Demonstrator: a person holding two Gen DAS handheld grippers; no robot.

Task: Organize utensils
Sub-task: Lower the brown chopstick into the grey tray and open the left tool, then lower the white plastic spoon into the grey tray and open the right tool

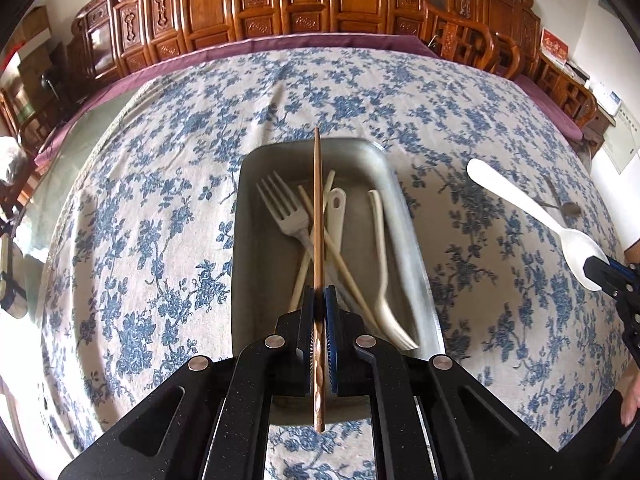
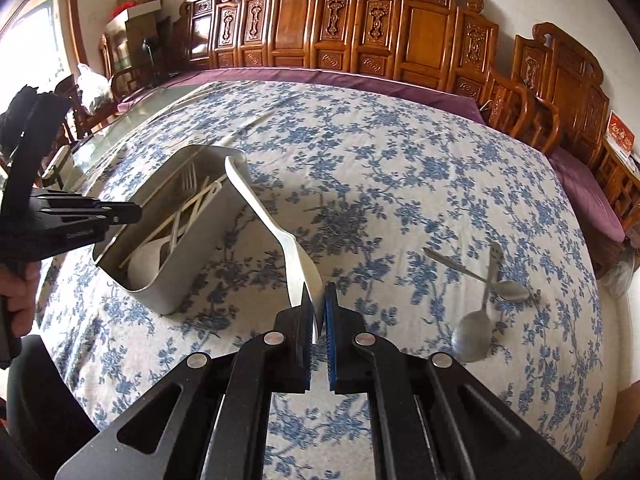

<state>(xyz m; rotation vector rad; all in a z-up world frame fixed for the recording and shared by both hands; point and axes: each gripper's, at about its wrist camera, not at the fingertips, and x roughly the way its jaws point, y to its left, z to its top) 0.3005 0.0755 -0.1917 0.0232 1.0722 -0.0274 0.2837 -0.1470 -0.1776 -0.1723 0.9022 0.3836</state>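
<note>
My left gripper (image 1: 319,292) is shut on a brown chopstick (image 1: 317,208) and holds it over the metal tray (image 1: 404,216), pointing away from me. The tray holds a white fork (image 1: 285,212), pale chopsticks (image 1: 340,260) and other white utensils. My right gripper (image 2: 319,292) is shut on a white plastic spoon (image 2: 276,232), held by its bowl, handle pointing toward the tray (image 2: 192,276). In the left wrist view the spoon (image 1: 532,208) and the right gripper (image 1: 600,276) hover to the tray's right. The left gripper (image 2: 120,214) shows at the tray's near end.
Two metal spoons (image 2: 476,324) lie crossed on the blue-flowered tablecloth (image 2: 400,168) to the right of my right gripper. Carved wooden chairs (image 2: 360,32) line the far side of the table, and more stand at the right.
</note>
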